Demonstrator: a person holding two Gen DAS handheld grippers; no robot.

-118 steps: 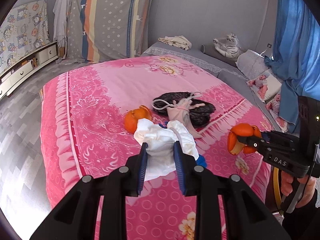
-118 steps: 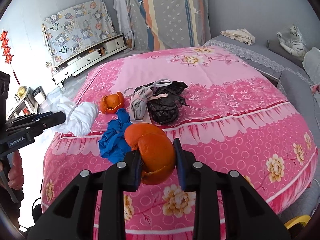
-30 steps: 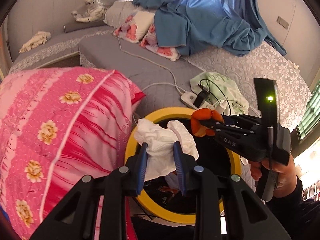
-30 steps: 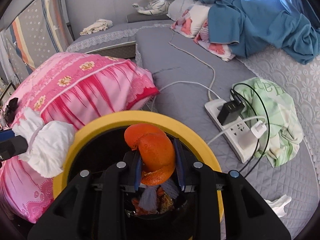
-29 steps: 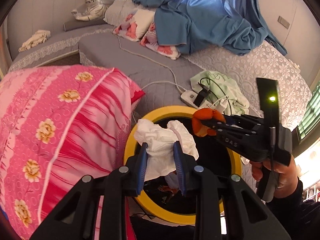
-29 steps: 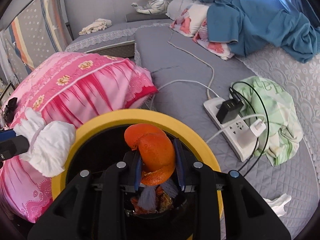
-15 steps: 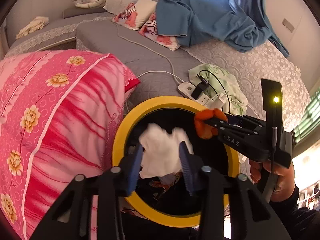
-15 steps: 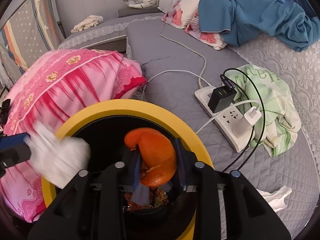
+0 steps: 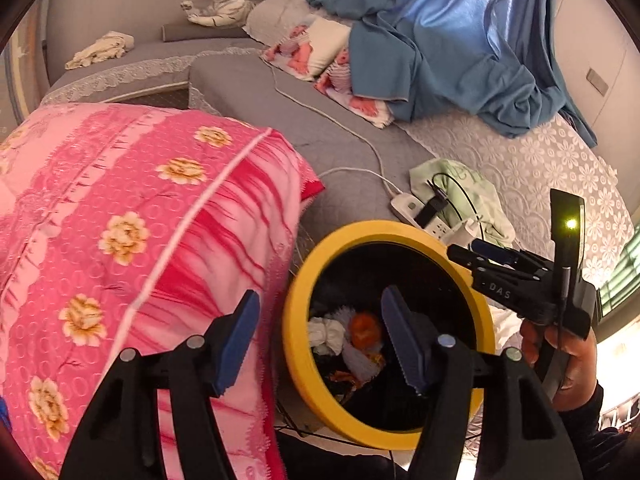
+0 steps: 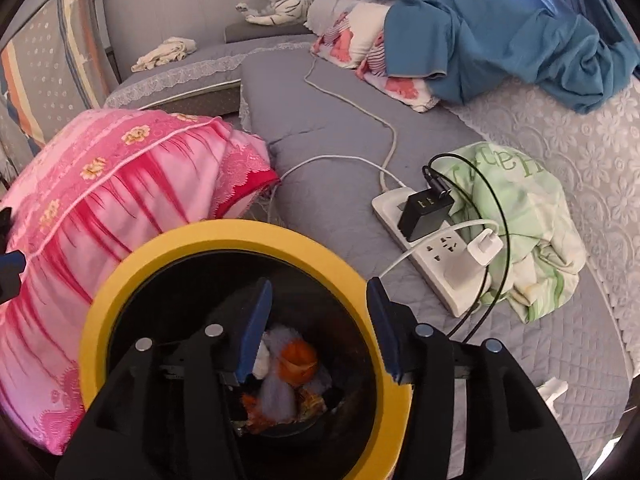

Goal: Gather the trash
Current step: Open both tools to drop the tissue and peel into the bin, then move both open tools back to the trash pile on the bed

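Both tongs, the left tongs and right tongs, are opening with nothing between them over the yellow-rimmed trash bin, so the orange peel and white tissue are lying inside it.

White letters "DAS" stand on the side of the right claw, and the crumpled green cloth bears partly hidden green letters.

You are looking at a smooth yellow plastic bin rim, matt pink printed cloth bedspread, glossy blue curtain fabric, quilted grey cloth, glossy white plastic power strip.
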